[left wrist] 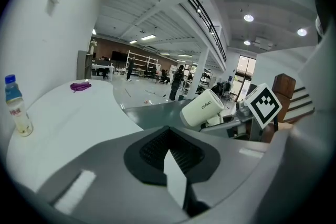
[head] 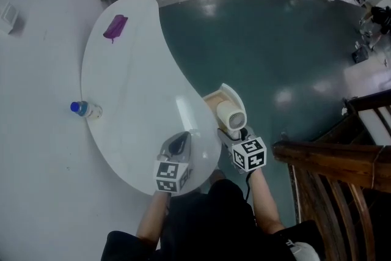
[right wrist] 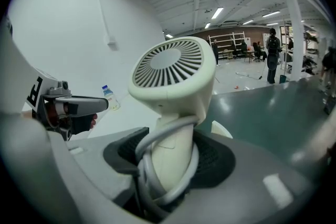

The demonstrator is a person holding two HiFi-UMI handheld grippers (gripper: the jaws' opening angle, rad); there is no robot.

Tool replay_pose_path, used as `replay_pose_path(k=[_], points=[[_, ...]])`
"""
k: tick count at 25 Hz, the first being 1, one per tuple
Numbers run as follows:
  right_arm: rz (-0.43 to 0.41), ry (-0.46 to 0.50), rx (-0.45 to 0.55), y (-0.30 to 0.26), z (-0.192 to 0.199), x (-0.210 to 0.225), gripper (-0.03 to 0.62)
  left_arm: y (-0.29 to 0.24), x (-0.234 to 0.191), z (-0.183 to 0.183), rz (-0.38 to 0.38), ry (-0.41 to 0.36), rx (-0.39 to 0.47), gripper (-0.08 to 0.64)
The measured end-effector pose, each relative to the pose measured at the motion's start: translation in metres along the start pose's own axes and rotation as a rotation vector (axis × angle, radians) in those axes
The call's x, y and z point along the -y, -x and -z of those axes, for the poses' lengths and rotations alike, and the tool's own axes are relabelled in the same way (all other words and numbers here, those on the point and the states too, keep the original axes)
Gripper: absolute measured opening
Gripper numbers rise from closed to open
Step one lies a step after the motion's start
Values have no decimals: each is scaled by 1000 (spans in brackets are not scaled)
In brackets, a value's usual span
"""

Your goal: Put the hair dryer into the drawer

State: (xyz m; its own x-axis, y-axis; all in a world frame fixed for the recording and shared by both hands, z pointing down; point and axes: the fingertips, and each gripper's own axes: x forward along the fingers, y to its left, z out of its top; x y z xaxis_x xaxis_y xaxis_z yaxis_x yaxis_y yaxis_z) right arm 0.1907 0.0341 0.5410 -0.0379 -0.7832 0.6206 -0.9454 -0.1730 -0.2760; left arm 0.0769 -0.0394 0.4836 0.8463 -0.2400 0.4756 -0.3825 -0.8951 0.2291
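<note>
We clench the right gripper (right wrist: 168, 157) jaws on the cream plastic hair dryer (right wrist: 170, 78) handle, with the left gripper (left wrist: 169, 150) jaws closed empty over the curved white desk (head: 134, 101)

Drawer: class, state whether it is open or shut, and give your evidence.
Open. In the head view the drawer juts out from the table with its pale inside showing, beside the hair dryer.

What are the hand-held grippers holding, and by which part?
The right hand-held gripper holds the hair dryer by its handle, with the cord looped round it. The left hand-held gripper holds nothing.
</note>
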Motion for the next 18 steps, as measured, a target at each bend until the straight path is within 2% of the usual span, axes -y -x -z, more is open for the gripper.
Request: replay_pose_path(k=[10, 18], points=[[-24, -7, -48, -19, -1, 52, 236, -58, 9, -1, -16, 30, -29, 8], [-45, -30, -101, -44, 17, 71, 236, -88, -1, 9, -36, 30, -54, 8]])
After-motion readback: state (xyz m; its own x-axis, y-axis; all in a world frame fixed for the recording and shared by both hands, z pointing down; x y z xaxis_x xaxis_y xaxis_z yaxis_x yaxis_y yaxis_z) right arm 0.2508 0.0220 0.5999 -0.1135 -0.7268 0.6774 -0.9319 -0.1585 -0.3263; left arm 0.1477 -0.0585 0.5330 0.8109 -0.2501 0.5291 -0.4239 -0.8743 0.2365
